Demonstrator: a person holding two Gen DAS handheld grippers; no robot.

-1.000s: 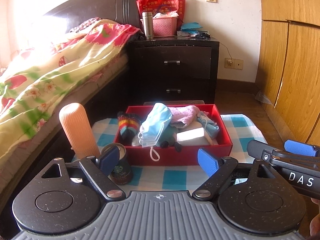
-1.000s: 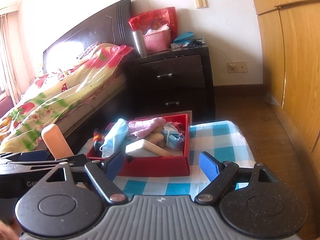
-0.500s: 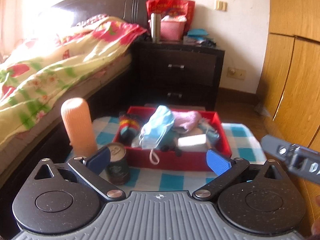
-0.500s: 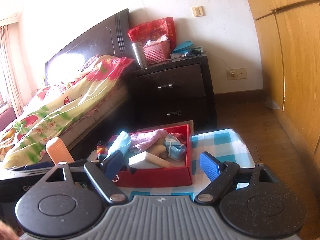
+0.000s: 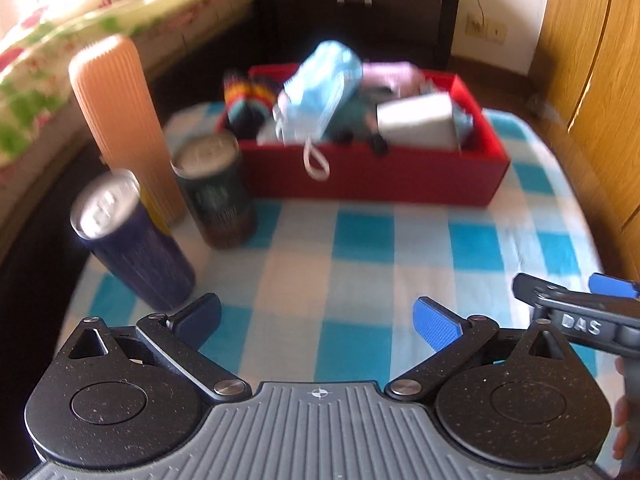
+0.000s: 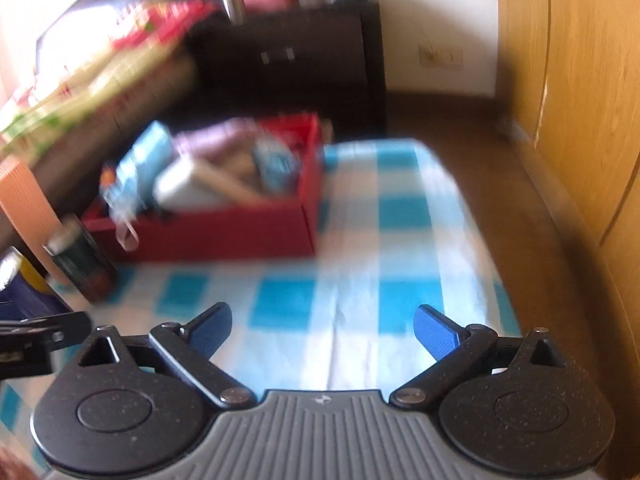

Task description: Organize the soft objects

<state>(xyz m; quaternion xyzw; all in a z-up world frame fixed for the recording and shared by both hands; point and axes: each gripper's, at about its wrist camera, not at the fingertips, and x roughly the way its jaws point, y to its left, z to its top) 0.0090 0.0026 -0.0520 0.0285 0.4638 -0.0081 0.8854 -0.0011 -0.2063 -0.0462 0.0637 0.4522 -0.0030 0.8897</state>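
Observation:
A red box [image 5: 372, 178] [image 6: 224, 232] stands at the far side of a blue-and-white checked cloth [image 5: 360, 256] [image 6: 360, 240]. It holds soft things: a light blue face mask [image 5: 320, 84] [image 6: 140, 164], a pink cloth [image 5: 392, 74] [image 6: 216, 146], striped socks [image 5: 248, 98], a white block [image 5: 416, 122] [image 6: 180, 188]. My left gripper [image 5: 318, 318] hangs open over the cloth with nothing between its fingers. My right gripper [image 6: 322, 330] is over the cloth too, its jaws opening and empty; it also shows at the right edge of the left wrist view [image 5: 576, 304].
An orange ribbed bottle [image 5: 124, 128], a dark green can [image 5: 214, 192] and a dark blue can [image 5: 132, 244] stand left of the box. A bed [image 5: 92, 12] lies at the left, a dark nightstand [image 5: 360, 12] behind, wooden wardrobe doors [image 5: 592, 60] at the right.
Both grippers have sunk and tilted down toward the cloth, so the table fills the views. Both sets of jaws stand wider apart than before. The dark blue can has come into view.

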